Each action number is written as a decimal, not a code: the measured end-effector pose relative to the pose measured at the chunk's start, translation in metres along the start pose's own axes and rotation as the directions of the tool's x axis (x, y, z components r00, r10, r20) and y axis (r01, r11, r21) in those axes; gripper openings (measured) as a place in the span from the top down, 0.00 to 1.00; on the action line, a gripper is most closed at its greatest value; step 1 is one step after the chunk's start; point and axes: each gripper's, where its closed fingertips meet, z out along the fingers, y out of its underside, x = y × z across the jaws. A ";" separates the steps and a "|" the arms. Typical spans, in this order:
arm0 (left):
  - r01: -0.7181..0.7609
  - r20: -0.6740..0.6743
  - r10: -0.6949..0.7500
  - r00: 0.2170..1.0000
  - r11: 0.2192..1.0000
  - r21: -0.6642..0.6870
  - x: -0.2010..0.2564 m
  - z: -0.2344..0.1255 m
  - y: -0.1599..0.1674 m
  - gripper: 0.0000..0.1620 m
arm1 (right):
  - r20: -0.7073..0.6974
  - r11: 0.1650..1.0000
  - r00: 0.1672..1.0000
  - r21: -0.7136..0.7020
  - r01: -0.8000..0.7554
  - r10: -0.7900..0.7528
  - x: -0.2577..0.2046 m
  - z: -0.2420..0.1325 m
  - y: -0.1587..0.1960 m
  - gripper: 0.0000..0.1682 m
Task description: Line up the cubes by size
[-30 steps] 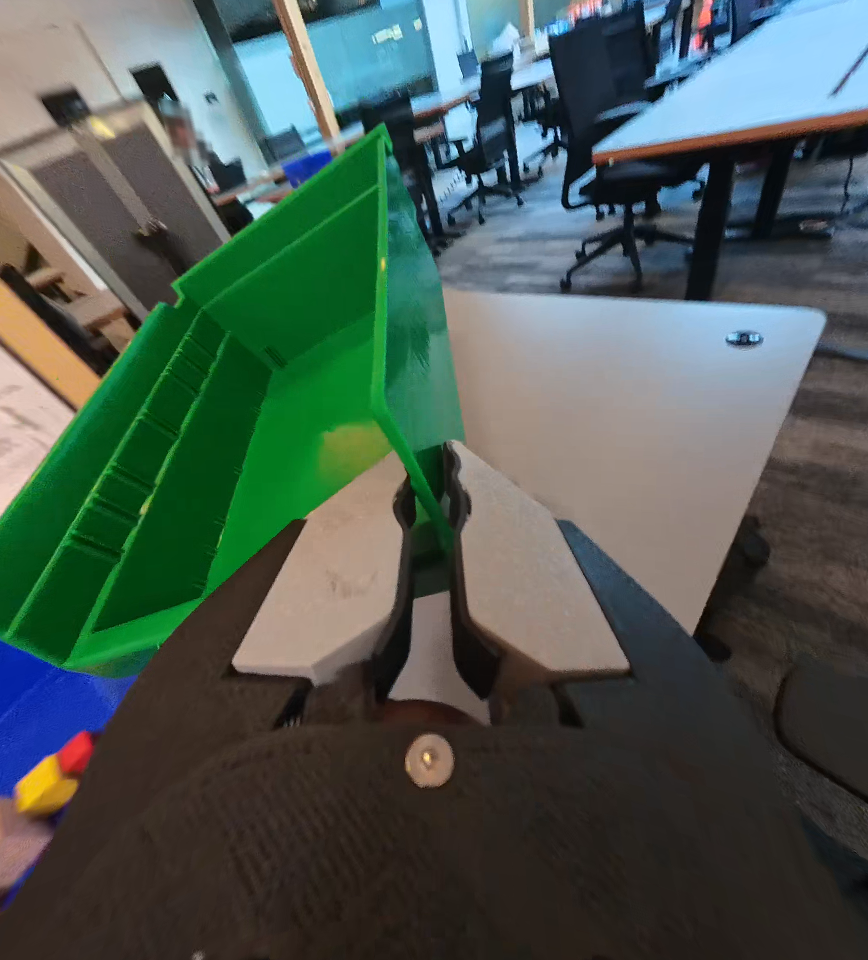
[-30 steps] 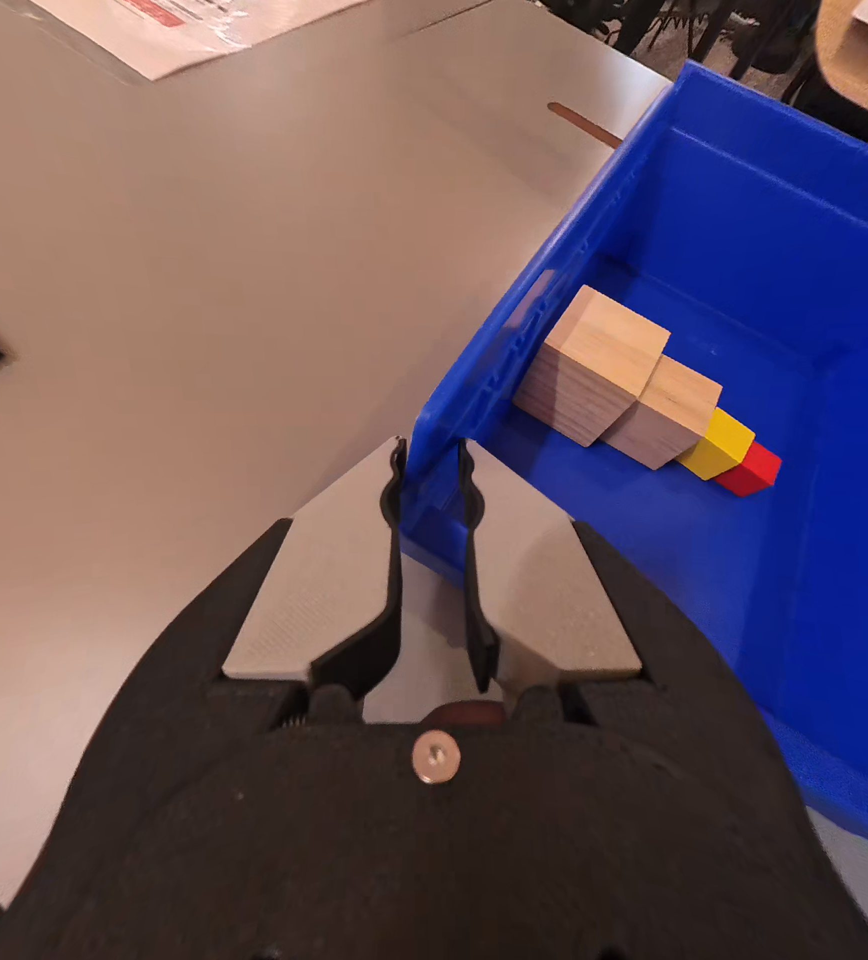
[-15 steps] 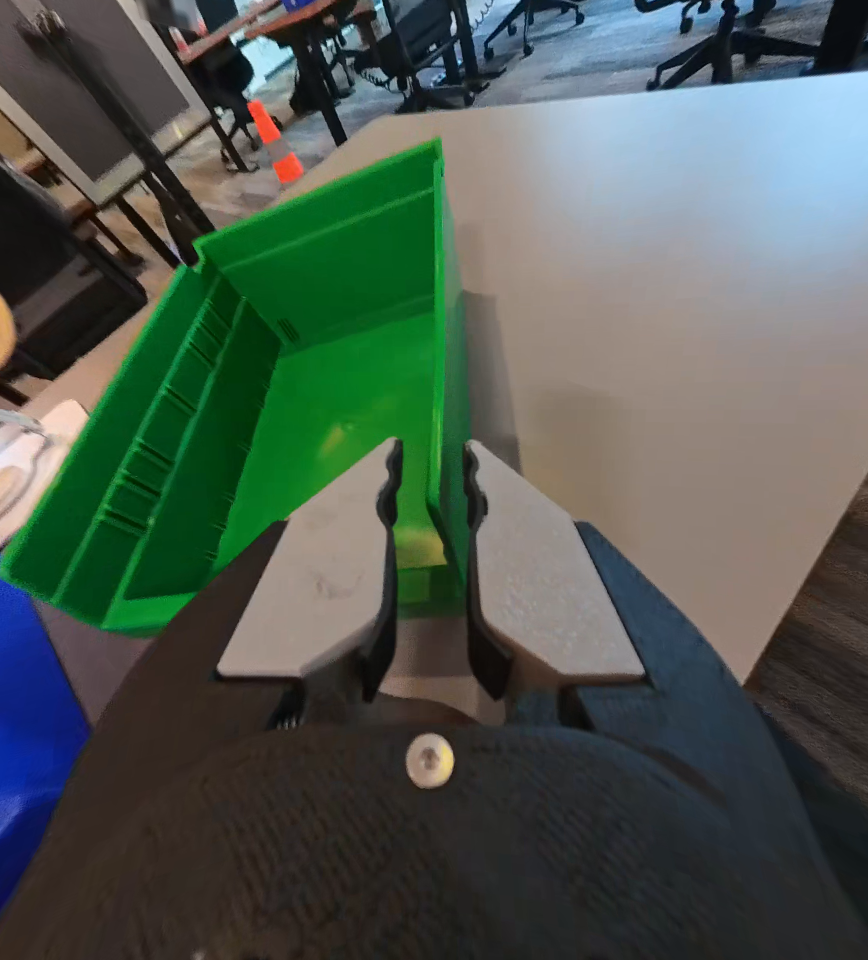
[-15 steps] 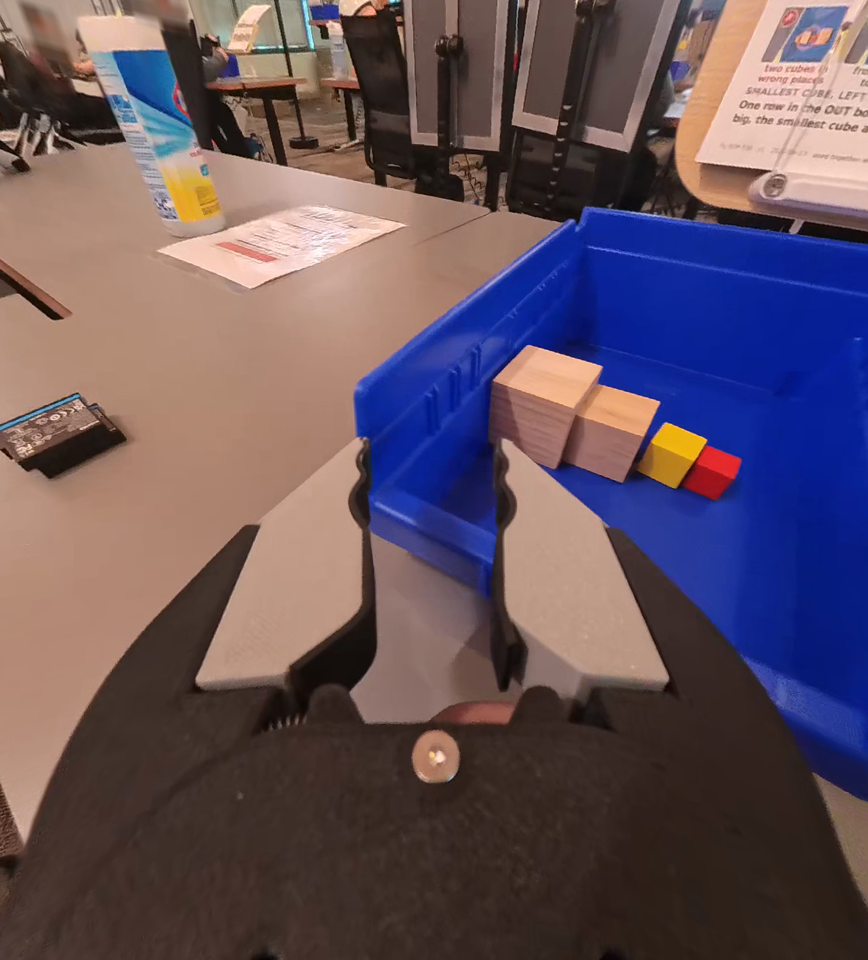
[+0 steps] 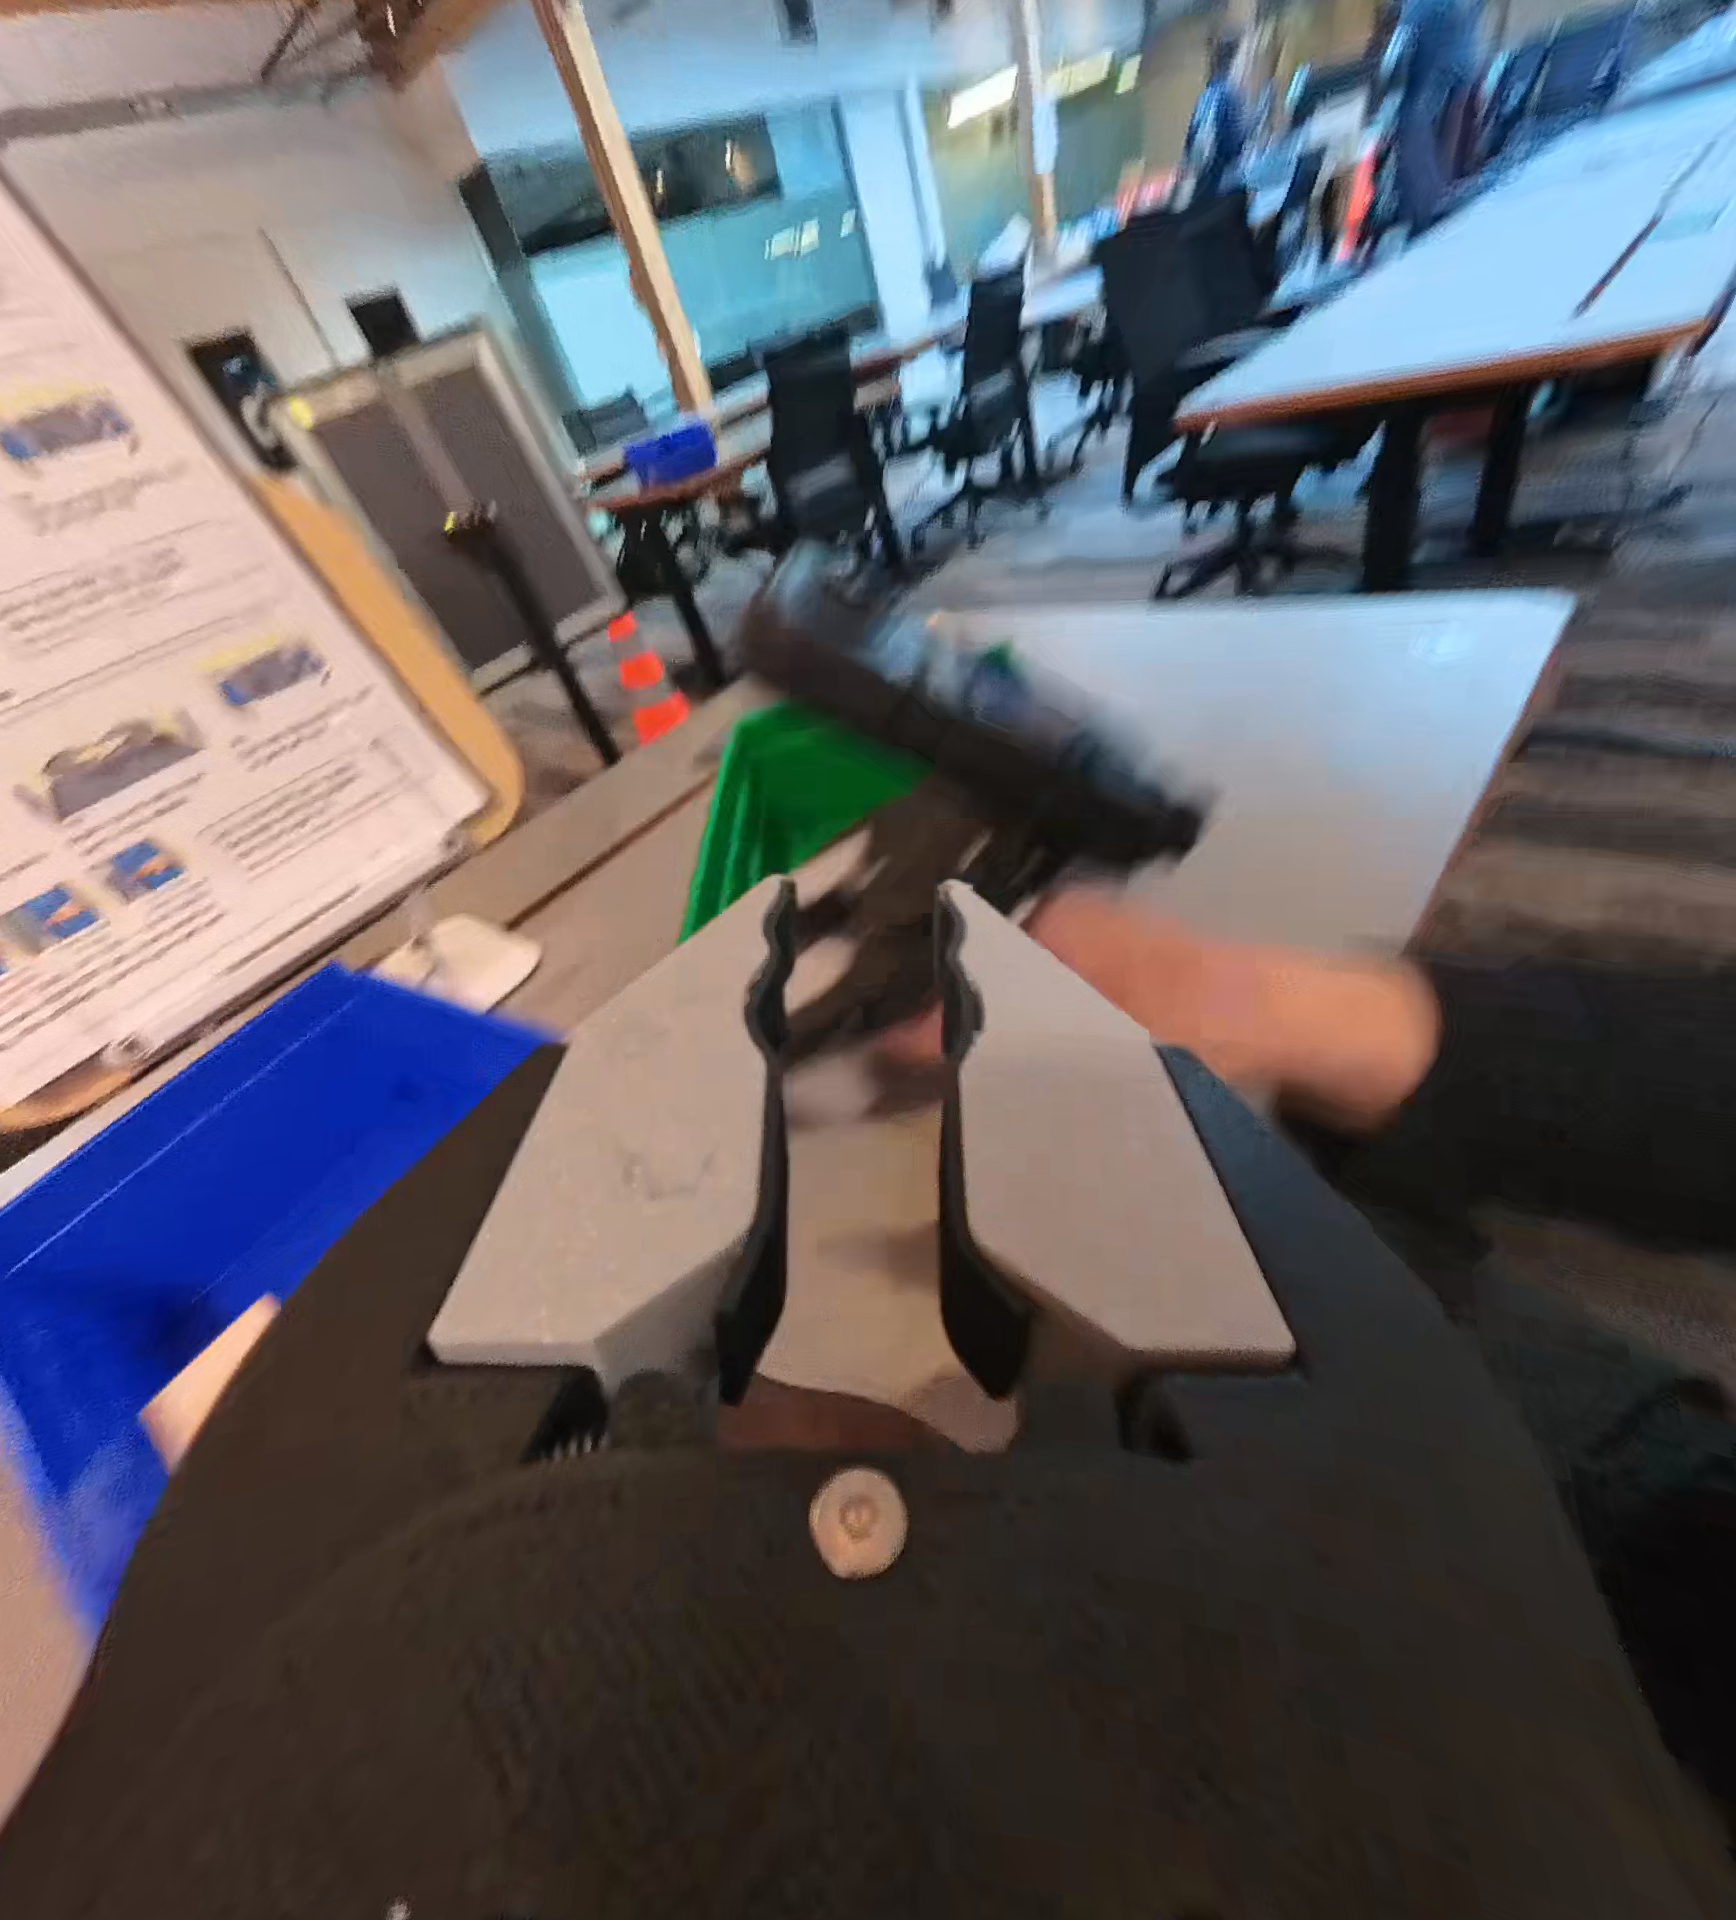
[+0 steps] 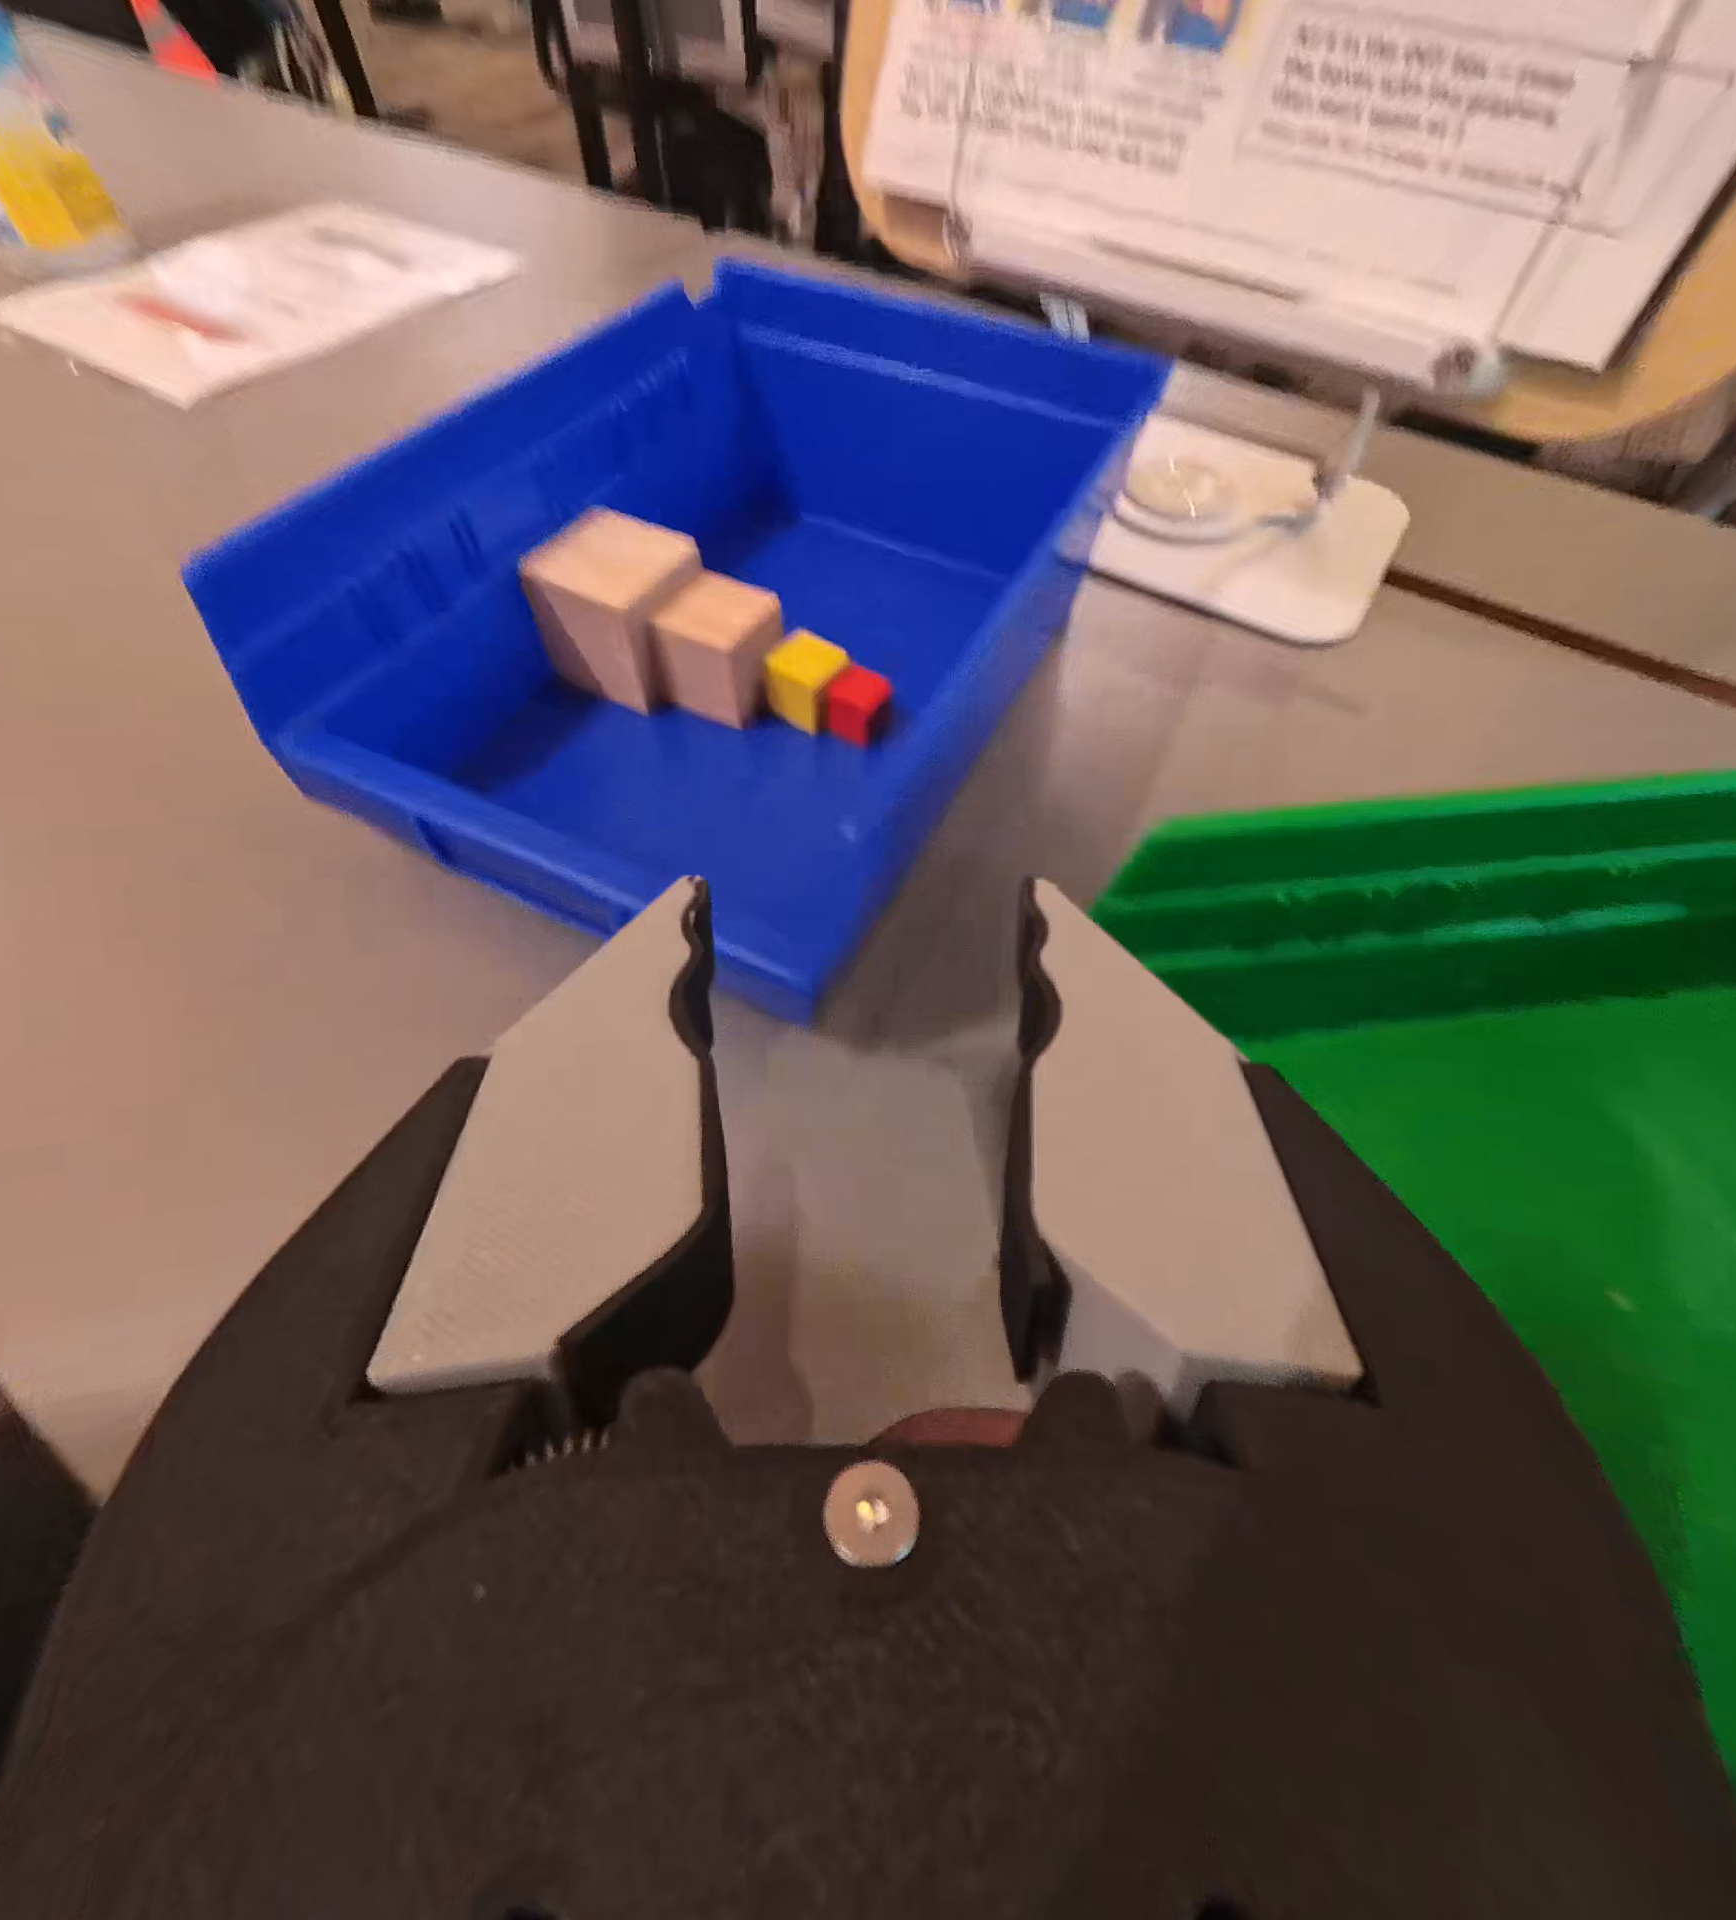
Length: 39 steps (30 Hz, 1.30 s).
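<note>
Surface (image 6: 168, 987): grey, carrying two bins side by side; a sheet of paper (image 6: 251, 291) lies towards its far left corner.
Blue bin (image 6: 344, 644): left of the green one, near the far edge, close to the white base of a sign stand (image 6: 1248, 540).
Cubes: all four sit inside the blue bin, touching in one straight row against its left wall. Large wooden cube (image 6: 609, 603), then medium wooden cube (image 6: 713, 644), yellow cube (image 6: 804, 677), red cube (image 6: 857, 702).
Row axis: the long axis runs from far left to near right across the bin floor, the sizes stepping down rightwards, the red end pointing at the bin's right wall.
Green bin (image 6: 1529, 1039): right of the blue bin, apart from it by a strip of bare surface.
Right tongs (image 6: 862, 925): released, jaws wide apart, nothing between them, above the surface just short of the blue bin's near corner.
Left tongs (image 5: 862, 914): released, a clear gap between the jaws, grasping nothing; the view is blurred.
Hand (image 5: 1248, 1018): beyond the left tongs, gripping the handle of the other tool.
</note>
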 end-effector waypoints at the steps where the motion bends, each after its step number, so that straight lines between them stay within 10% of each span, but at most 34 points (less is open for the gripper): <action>1: -0.025 0.017 0.027 0.999 0.997 -0.066 -0.016 -0.002 0.020 0.82 | 0.015 0.999 1.000 -0.052 0.009 -0.009 0.009 -0.009 0.009 0.66; 6: -0.128 -0.025 0.131 0.991 0.873 -0.470 -0.072 0.006 0.143 0.62 | 0.032 0.897 0.991 -0.422 0.134 -0.133 0.046 -0.041 0.081 0.66; 11: -0.278 -0.079 0.316 0.946 0.660 -0.698 -0.114 0.016 0.231 0.73 | 0.063 0.709 0.942 -0.643 0.291 -0.330 0.077 -0.057 0.135 0.80; 24: -0.219 -0.067 0.276 0.959 0.568 -0.794 -0.173 -0.052 0.266 0.81 | 0.309 0.404 0.811 -0.745 0.530 -0.497 0.183 -0.144 0.193 0.84; 31: -0.173 -0.019 0.279 0.960 0.541 -0.823 -0.199 -0.100 0.280 0.81 | 0.230 0.419 0.796 -0.750 0.511 -0.559 0.236 -0.166 0.199 0.80; 39: -0.186 -0.015 0.289 0.957 0.576 -0.796 -0.201 -0.114 0.276 0.78 | 0.272 0.543 0.755 -0.556 0.630 -0.597 0.196 -0.154 0.168 0.83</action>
